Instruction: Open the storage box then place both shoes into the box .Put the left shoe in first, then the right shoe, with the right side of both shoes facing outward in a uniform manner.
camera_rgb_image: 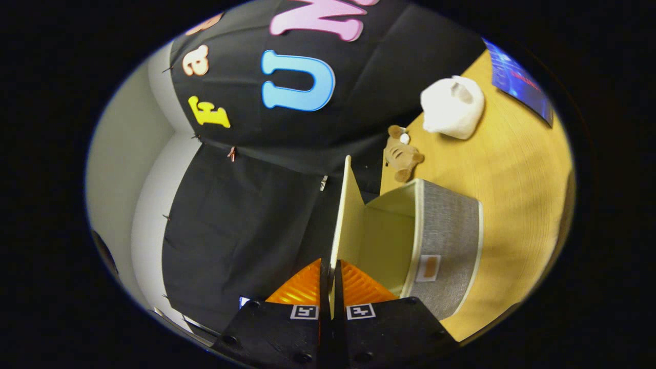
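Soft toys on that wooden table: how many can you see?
2: a brown toy just beyond the storage box, and a white toy farther off. The box may hide others.

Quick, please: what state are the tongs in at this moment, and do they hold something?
Tongs: shut on the lid of the box, both fingers pressing its thin edge; the lid stands raised, box open.

Your gripper [330,279] has its jaws pinched on the storage box [446,241] lid [346,215], raised open above the desk [517,169].
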Demonstrator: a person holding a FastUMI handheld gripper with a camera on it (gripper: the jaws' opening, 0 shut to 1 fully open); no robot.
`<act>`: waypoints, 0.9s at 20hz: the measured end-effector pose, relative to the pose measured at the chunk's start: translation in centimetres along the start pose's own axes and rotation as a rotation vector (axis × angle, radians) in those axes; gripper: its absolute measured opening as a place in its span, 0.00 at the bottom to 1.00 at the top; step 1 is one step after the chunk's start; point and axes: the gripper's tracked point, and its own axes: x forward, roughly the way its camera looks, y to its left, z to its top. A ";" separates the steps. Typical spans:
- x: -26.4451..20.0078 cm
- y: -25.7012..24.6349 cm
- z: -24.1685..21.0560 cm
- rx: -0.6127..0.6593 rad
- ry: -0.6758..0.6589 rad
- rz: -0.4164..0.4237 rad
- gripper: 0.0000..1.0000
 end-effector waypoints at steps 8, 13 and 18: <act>6.8 8.3 -1.3 -0.204 0.049 -0.005 0.05; 12.1 10.6 -5.0 -0.309 0.099 -0.020 0.06; 15.5 10.5 -7.4 -0.459 0.113 -0.041 0.31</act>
